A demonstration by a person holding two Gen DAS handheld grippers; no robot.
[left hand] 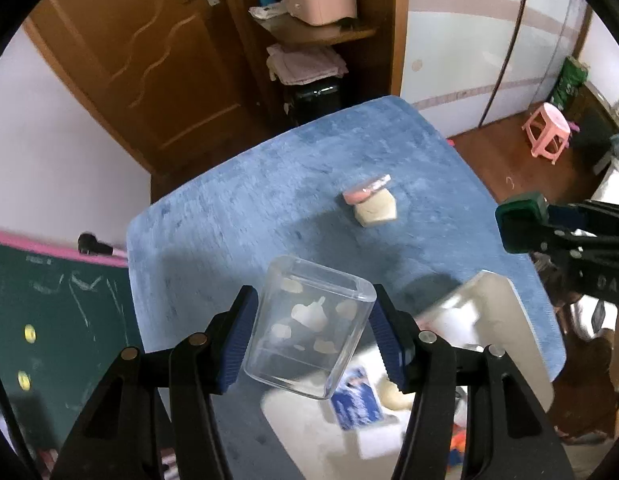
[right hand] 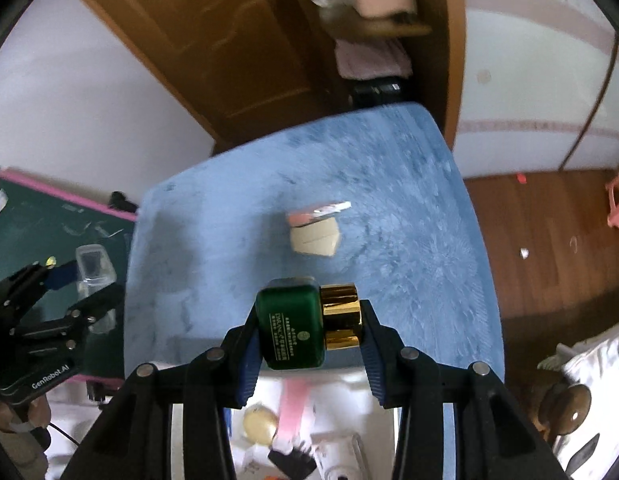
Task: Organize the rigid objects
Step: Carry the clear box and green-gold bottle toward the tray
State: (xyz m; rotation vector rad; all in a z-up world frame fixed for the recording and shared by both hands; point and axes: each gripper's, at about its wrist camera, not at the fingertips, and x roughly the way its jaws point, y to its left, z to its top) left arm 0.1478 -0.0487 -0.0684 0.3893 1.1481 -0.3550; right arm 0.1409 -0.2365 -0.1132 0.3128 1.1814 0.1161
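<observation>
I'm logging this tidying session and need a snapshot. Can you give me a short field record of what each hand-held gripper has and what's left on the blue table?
left hand-held gripper: shut on a clear plastic box, lifted and tilted above the table
right hand-held gripper: shut on a green bottle with a gold cap, bottle lying sideways between the pads
table: covered with blue cloth
left on table: a small beige box with a pink item against it
image quality: some motion blur
</observation>
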